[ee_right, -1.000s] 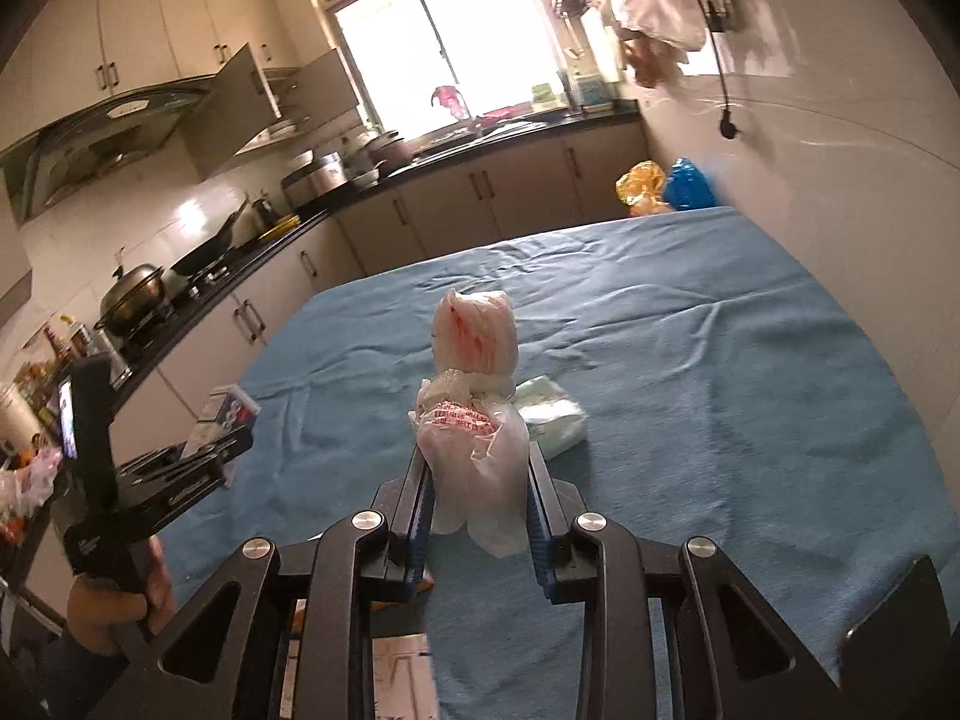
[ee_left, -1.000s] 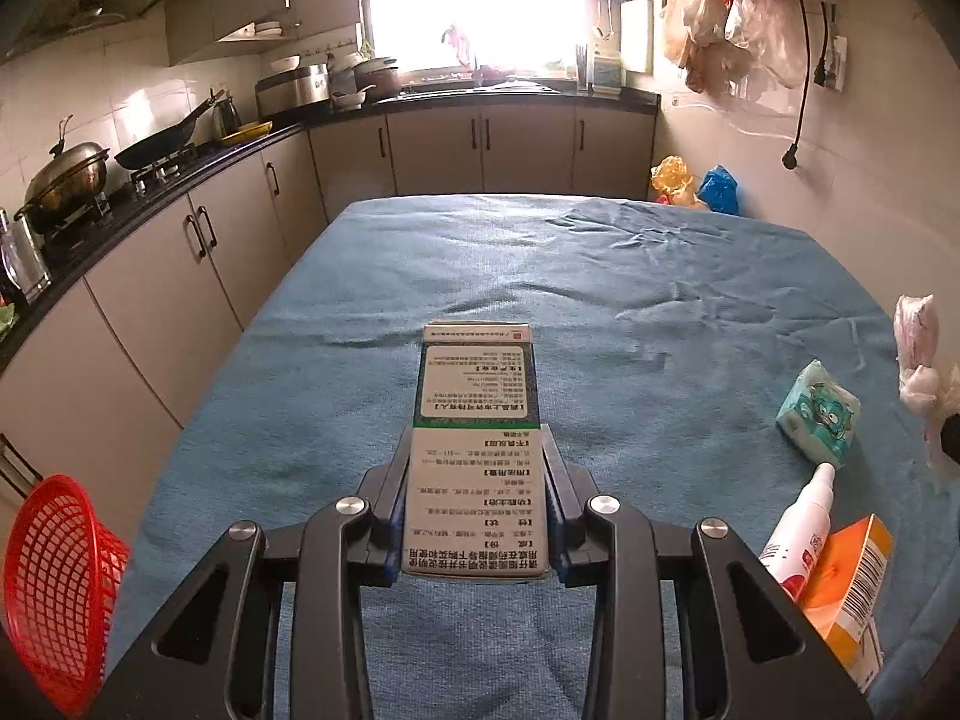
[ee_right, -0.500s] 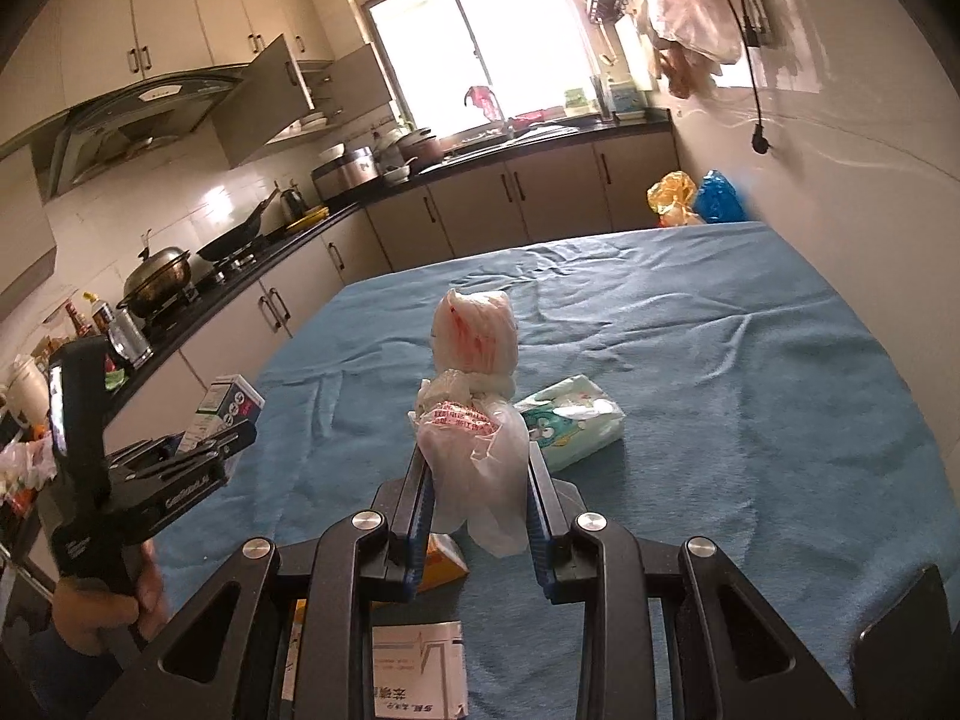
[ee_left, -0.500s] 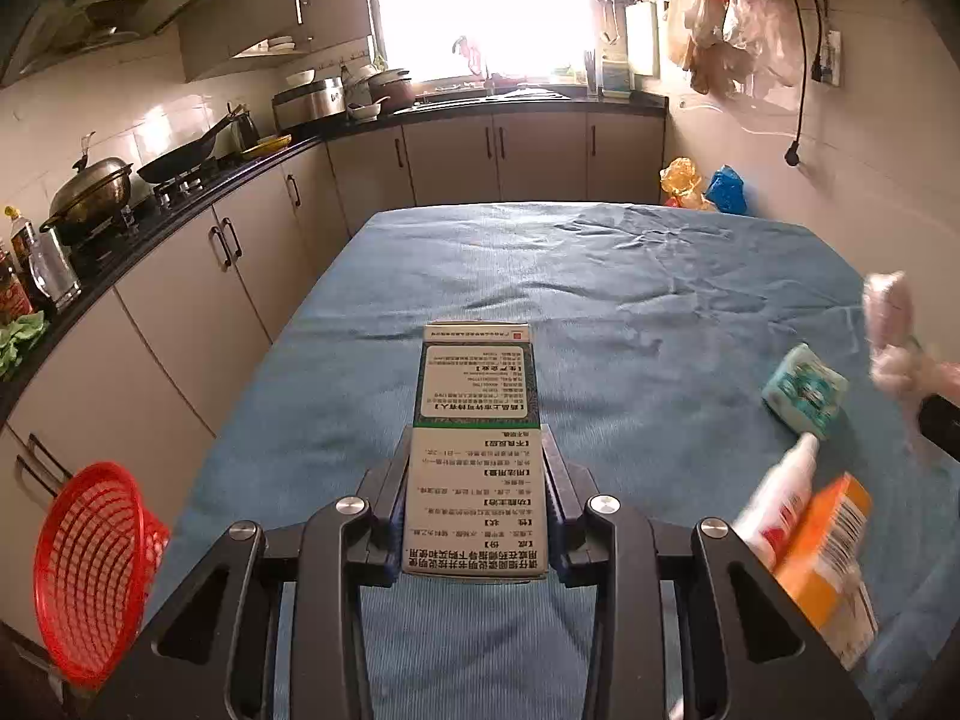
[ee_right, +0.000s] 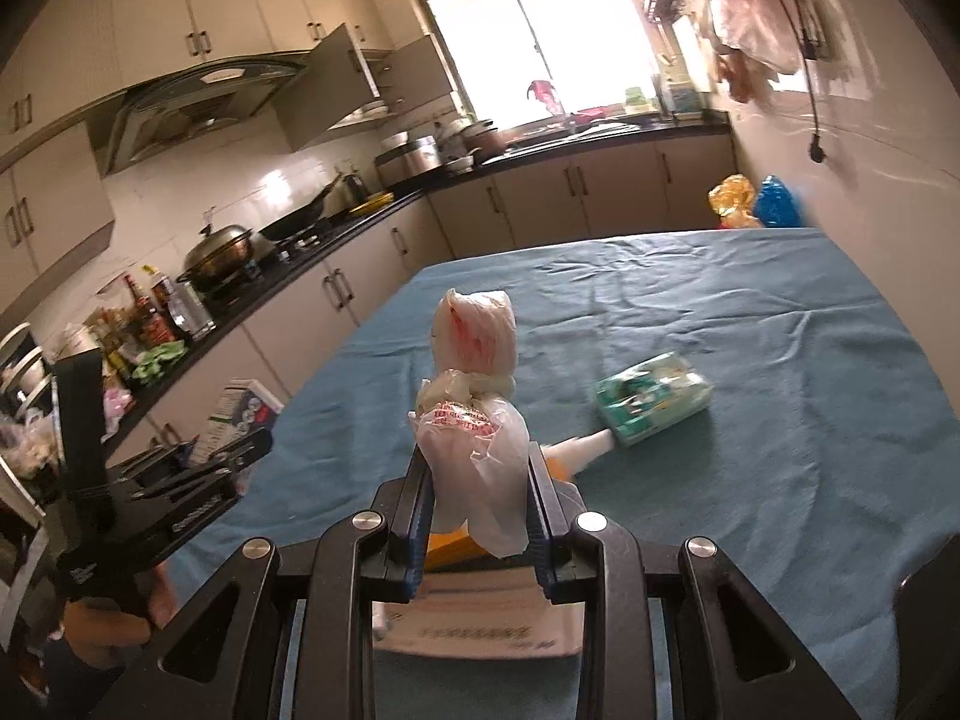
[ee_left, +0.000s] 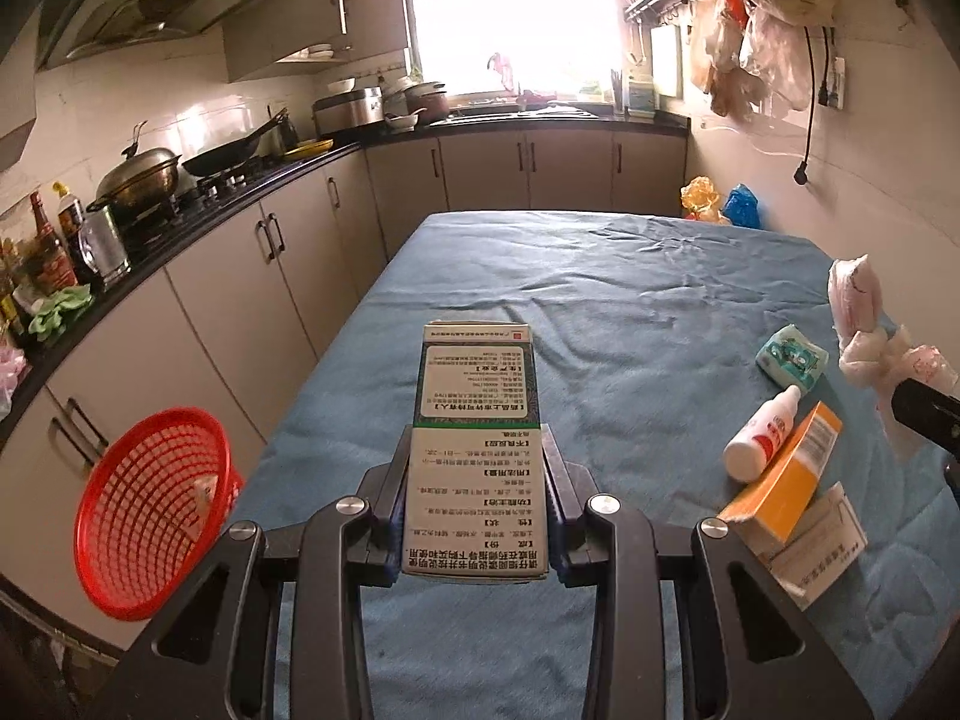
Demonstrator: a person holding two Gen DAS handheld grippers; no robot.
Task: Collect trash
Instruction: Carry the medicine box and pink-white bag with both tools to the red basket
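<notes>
Black claws (ee_left: pixel 477 510), silver screws

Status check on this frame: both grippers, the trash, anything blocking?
Left gripper shut on medicine box. Right gripper shut on knotted plastic bag. Red basket beside table's left edge, path clear.

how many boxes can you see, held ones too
3: the green-and-white box gripped in the left gripper, the orange box on the blue cloth, the white box tucked beside it.
</notes>
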